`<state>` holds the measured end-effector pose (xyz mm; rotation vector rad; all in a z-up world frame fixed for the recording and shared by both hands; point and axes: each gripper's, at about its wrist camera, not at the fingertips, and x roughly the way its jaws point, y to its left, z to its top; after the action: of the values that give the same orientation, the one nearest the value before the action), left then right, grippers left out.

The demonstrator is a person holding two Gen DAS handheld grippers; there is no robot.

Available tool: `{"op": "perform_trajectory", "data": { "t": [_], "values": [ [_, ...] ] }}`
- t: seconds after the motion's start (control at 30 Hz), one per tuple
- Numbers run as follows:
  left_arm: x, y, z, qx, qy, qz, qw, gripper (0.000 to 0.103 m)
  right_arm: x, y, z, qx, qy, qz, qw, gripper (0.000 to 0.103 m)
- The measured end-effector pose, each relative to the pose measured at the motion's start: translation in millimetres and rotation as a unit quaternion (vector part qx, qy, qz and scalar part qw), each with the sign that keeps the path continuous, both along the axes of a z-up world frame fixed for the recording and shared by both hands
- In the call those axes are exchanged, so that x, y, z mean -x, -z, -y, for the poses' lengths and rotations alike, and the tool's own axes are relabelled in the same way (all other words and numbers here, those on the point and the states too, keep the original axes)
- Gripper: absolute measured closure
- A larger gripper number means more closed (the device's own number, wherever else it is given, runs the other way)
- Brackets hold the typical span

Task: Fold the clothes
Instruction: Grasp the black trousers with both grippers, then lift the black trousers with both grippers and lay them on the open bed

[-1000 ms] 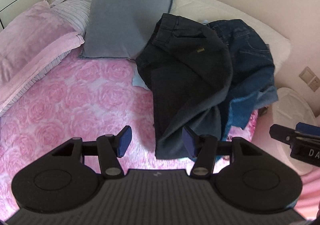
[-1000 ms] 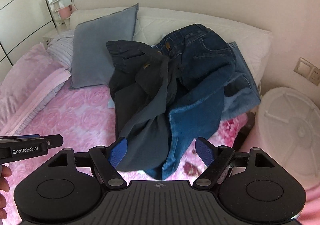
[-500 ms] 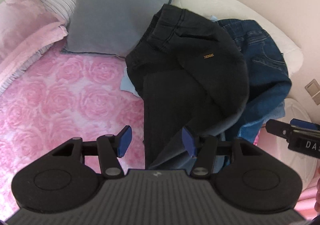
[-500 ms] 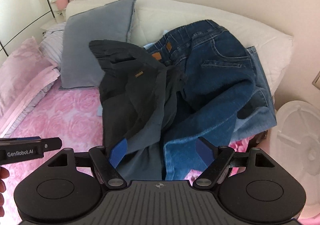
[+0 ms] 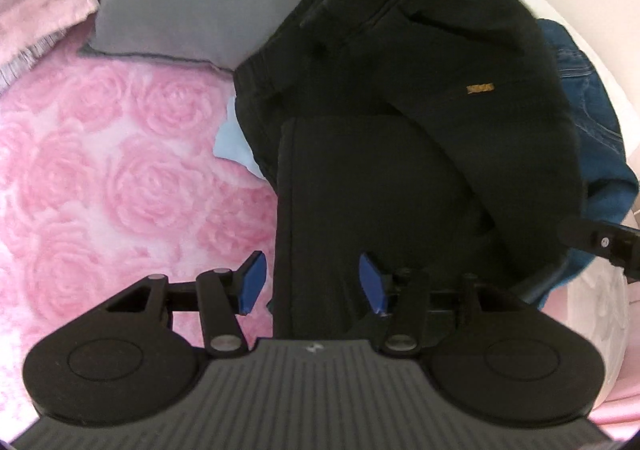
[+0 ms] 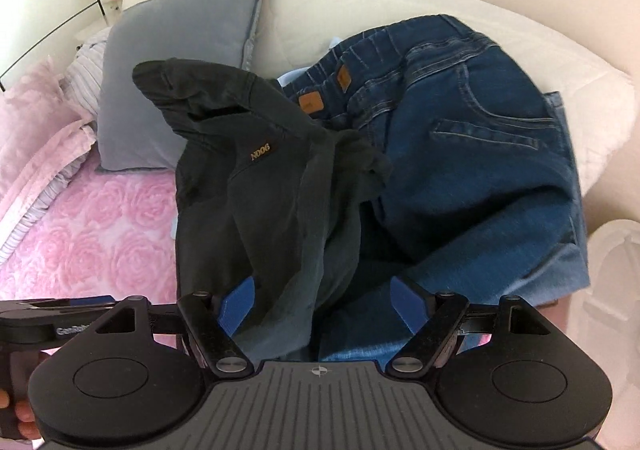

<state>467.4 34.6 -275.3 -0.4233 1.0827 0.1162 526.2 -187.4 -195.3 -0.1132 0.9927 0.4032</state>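
Two garments were seen heaped on the bed (image 6: 100,234), against the white headboard cushion (image 6: 360,10): black trousers (image 5: 400,130) draped over blue jeans (image 6: 480,154). Both were crumpled, with legs twisted and waistbands bunched; no neat fold was visible on either. A scrap of light blue cloth (image 5: 232,146) was seen poking out from under the black trousers; what it was could not be told.

The left gripper (image 5: 310,282) was held wide apart, its blue pads on either side of a black trouser leg, nothing pinched. The right gripper (image 6: 326,306) was likewise spread wide, low over the spot where the dark leg and the denim leg overlapped, nothing clamped.

Progress judged: the clothes lay unfolded in a pile, so separating, flattening and folding of both pairs seemed left to be done. No finished stack was visible in either view. A grey pillow (image 6: 180,70) was noted beside the pile.
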Motion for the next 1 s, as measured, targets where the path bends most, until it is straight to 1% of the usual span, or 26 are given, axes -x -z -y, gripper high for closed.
{"op": "perform_trajectory", "data": {
  "t": [0.07,0.2,0.23,0.27,0.3,0.33,0.4,0.43,0.47,0.57,0.63,0.7,0.73,0.77,0.87,0.93,0.97,1.0],
  "values": [
    [-6.4,13.6,-3.7,0.015,-0.003,-0.005,0.9999,0.057,-5.9,6.3,-3.2,-0.003,-0.003,-0.004,1.0,0.035],
    [-16.1,42.6,-11.8,0.059,-0.019,-0.017,0.9979,0.055,-15.8,21.5,-9.9,-0.005,-0.009,-0.016,1.0,0.037],
    [-17.2,49.7,-13.0,0.068,-0.023,-0.02,0.9972,0.054,-17.1,25.3,-11.4,-0.005,-0.011,-0.016,1.0,0.041],
    [-17.9,56.1,-14.2,0.076,-0.027,-0.023,0.9965,0.052,-18.1,28.9,-12.5,-0.006,-0.013,-0.018,1.0,0.058],
    [-17.1,60.5,-15.1,0.083,-0.032,-0.022,0.9958,0.052,-18.5,32.0,-13.2,-0.008,-0.015,-0.02,1.0,0.08],
    [-15.1,63.0,-15.8,0.09,-0.036,-0.019,0.9951,0.053,-18.9,35.1,-13.9,-0.011,-0.016,-0.023,1.0,0.082],
    [-12.3,65.6,-16.8,0.101,-0.041,-0.012,0.994,0.059,-15.8,34.3,-13.8,-0.017,-0.022,-0.018,0.999,0.091],
    [-10.4,64.9,-16.4,0.105,-0.04,-0.008,0.9936,0.062,-13.3,32.2,-13.3,-0.02,-0.026,-0.014,0.999,0.093],
    [-8.3,64.1,-15.9,0.109,-0.038,-0.005,0.9933,0.07,-10.9,30.1,-12.9,-0.023,-0.03,-0.01,0.999,0.095],
    [-2.1,61.5,-14.1,0.114,-0.034,-0.002,0.993,0.071,1.1,15.3,-11.2,-0.046,-0.04,0.001,0.998,0.097],
    [5.5,60.6,-13.8,0.118,-0.034,0.004,0.9925,0.066,10.8,1.2,-11.3,-0.066,-0.042,0.011,0.997,0.098],
    [13.2,60.8,-13.4,0.122,-0.033,0.008,0.992,0.053,19.0,-12.5,-9.5,-0.079,-0.033,0.021,0.996,0.098],
    [17.1,60.9,-13.2,0.123,-0.032,0.009,0.9918,0.05,22.6,-18.2,-7.3,-0.081,-0.025,0.029,0.996,0.098],
    [20.9,61.0,-13.0,0.125,-0.032,0.011,0.9915,0.043,25.6,-22.9,-4.4,-0.081,-0.017,0.036,0.996,0.098],
    [30.3,64.8,-11.4,0.128,-0.028,0.014,0.9912,0.04,27.1,-26.2,10.9,-0.069,0.012,0.047,0.996,0.098],
    [34.5,70.5,-9.3,0.128,-0.023,0.013,0.9914,0.032,24.7,-23.3,23.7,-0.06,0.032,0.047,0.997,0.098],
    [36.1,73.3,-8.4,0.128,-0.02,0.013,0.9915,0.03,23.5,-21.8,30.1,-0.056,0.042,0.047,0.996,0.098],
    [36.1,76.5,-7.8,0.127,-0.018,0.012,0.9916,0.029,21.4,-19.9,35.5,-0.054,0.05,0.046,0.996,0.098]
  ]
}}
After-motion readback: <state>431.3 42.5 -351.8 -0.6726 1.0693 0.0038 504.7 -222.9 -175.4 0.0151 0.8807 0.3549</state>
